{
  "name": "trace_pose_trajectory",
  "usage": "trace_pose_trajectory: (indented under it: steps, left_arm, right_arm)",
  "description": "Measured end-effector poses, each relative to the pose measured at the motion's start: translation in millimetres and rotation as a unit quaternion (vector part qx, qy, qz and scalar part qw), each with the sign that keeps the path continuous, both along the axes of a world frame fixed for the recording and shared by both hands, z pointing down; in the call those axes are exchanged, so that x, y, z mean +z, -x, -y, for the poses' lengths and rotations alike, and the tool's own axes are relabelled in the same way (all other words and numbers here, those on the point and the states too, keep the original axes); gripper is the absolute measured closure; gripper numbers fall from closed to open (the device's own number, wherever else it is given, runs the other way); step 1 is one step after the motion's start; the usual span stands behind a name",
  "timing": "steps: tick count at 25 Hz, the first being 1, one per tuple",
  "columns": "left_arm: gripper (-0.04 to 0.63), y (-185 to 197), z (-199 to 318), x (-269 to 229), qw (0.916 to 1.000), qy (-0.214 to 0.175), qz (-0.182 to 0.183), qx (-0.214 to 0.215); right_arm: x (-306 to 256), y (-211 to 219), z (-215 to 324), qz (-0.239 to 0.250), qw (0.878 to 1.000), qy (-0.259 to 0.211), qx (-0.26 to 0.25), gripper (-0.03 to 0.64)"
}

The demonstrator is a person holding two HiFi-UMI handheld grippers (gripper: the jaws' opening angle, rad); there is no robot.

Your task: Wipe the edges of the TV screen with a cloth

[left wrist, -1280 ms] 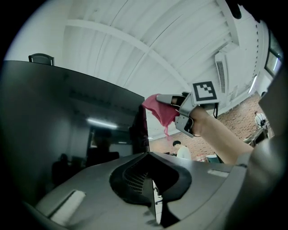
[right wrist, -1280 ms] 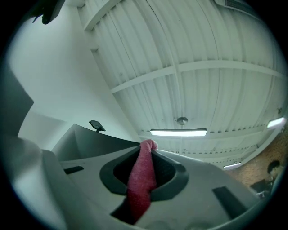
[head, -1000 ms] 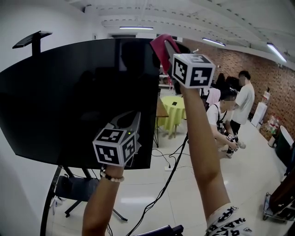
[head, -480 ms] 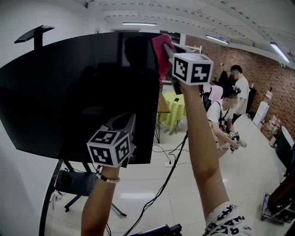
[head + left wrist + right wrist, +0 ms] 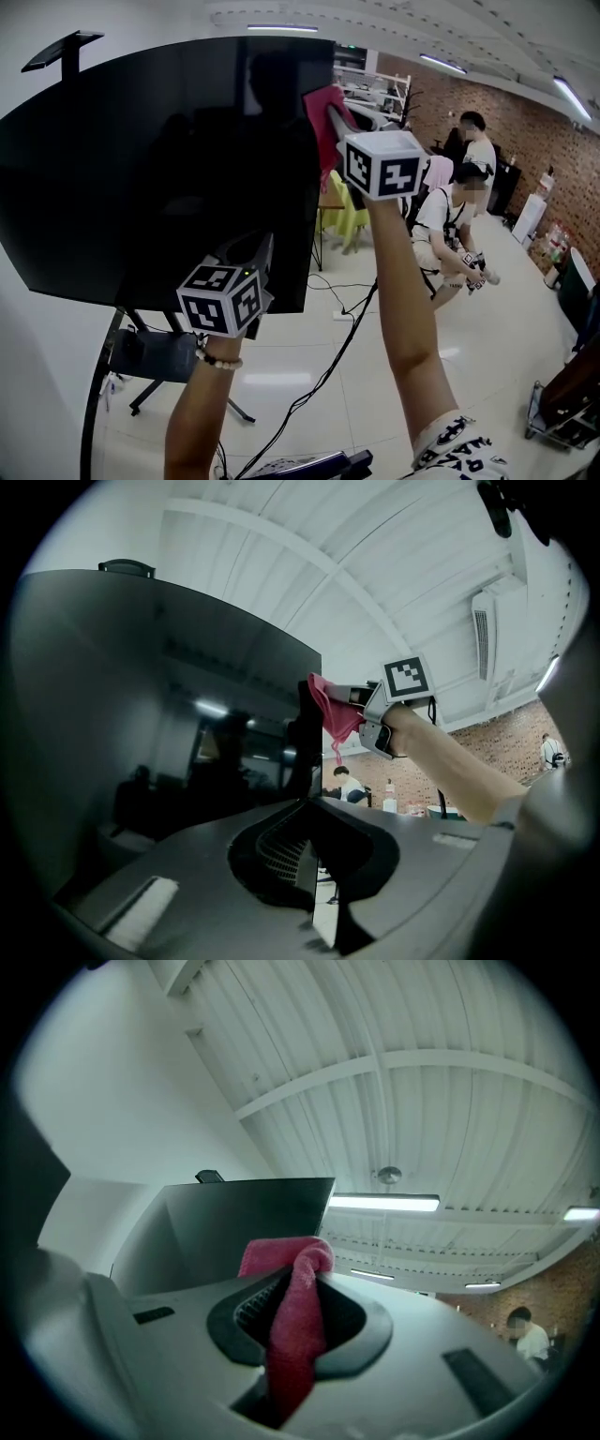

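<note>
At the upper right edge of the set, my right tool [image 5: 336, 114] is pinching a pink terry cloth [image 5: 292, 1326] between its jaws. A fold bunches above the pads and the rest hangs down through the jaw throat. In the head view the cloth lies against the right side border of the black flat TV screen [image 5: 159, 169], a little below the top corner.

My left tool [image 5: 309, 850] sits at the lower right corner of the same screen. Its jaws are drawn together and appear to nip the border there, which I judge to be a steadying hold.

Step in hand, in my judgement: wiping the right vertical edge, near its top.

The next move calls for drawing the cloth down along that border with light, even pressure. It should stop short of the left tool, and that hold must then shift so the lowest stretch can be reached.
</note>
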State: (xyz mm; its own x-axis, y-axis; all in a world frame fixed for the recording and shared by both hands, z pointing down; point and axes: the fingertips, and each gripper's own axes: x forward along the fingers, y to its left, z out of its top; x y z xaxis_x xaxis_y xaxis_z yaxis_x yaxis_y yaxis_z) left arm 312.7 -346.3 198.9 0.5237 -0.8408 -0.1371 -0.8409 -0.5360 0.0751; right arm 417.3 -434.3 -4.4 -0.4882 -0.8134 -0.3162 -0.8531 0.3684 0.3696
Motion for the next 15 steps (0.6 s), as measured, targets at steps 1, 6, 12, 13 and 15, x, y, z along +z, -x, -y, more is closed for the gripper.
trace_pose_trajectory:
  steps: [1,6,12,13,15]
  left_arm:
    - [0.595,0.3,0.3,6.2,1.0000,0.003,-0.002,-0.001]
    - [0.595,0.8,-3.3,30.3,0.9998,0.018,-0.009,-0.003]
    - [0.595,11.7,-4.1,65.4,0.9991,0.035,-0.022,0.000]
    - [0.595,14.9,-3.3,72.9,0.9990,0.039,-0.022,-0.003]
    - [0.595,18.9,-3.5,88.3,0.9985,0.049,-0.022,-0.008]
  right_arm:
    - [9.6,-0.1,0.6,-0.002,1.000,0.002,0.002,0.551]
    - [58.8,-3.9,-1.4,-0.014,1.000,0.016,0.013,0.551]
    - [134.5,-2.1,1.7,-0.016,0.999,0.042,0.029,0.551]
    - [146.9,-1.2,2.9,-0.017,0.998,0.048,0.031,0.551]
    - [169.6,-1.1,3.5,-0.016,0.998,0.059,0.033,0.551]
